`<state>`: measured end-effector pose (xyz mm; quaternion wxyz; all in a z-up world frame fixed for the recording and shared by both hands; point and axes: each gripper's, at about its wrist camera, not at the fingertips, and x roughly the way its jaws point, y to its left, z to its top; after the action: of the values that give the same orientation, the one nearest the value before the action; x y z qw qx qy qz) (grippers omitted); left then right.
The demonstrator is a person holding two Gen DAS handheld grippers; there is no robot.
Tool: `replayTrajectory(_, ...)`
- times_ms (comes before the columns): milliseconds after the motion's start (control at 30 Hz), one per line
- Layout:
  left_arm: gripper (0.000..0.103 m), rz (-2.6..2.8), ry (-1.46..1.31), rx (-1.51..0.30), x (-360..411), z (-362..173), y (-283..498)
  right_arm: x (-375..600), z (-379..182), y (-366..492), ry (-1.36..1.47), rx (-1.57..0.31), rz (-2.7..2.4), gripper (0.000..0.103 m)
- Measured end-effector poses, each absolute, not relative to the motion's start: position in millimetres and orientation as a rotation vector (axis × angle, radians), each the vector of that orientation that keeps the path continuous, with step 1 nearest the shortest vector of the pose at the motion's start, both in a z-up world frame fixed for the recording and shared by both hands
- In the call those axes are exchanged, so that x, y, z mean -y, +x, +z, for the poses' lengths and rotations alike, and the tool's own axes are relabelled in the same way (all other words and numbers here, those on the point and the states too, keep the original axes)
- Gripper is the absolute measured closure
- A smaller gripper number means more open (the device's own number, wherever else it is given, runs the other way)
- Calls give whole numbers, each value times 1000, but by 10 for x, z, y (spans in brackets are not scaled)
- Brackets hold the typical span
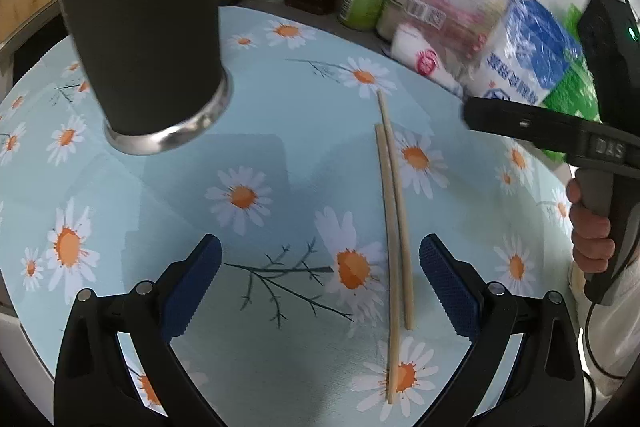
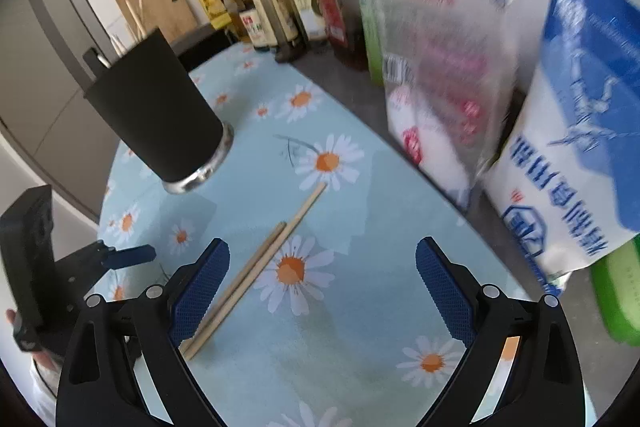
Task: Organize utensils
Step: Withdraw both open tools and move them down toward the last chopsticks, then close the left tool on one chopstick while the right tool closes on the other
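We are holding 2 grippers, left gripper (image 1: 320, 283) and right gripper (image 2: 322, 287), both spread wide and empty, over 2 chopsticks (image 1: 394, 211) beside 1 black holder (image 1: 140, 27).

Right claw (image 2: 322, 285) spread wide, empty. Two pale wooden chopsticks (image 2: 256, 273) lie flat on daisy-print counter (image 2: 360, 327), touching its left finger (image 2: 200, 291).

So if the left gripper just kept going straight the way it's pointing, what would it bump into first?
Probably the daisy-print mat: the open left gripper tilts down toward it. The two chopsticks lie just inside its right finger, and the black cup stands off to the left. Depth is hard to judge.
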<state>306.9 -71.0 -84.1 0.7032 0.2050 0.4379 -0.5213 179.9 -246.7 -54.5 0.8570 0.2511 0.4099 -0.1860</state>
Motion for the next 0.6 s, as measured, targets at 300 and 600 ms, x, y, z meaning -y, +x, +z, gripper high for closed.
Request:
replayTrajectory(300, 6, -1129, 554, -955, 861, -908, 3007, 2429, -836, 2057, 561, -979, -441, 14)
replayTrajectory(600, 5, -1048, 619, -917, 922, -972, 2996, 2355, -879, 2197, 532, -1040, -501, 14)
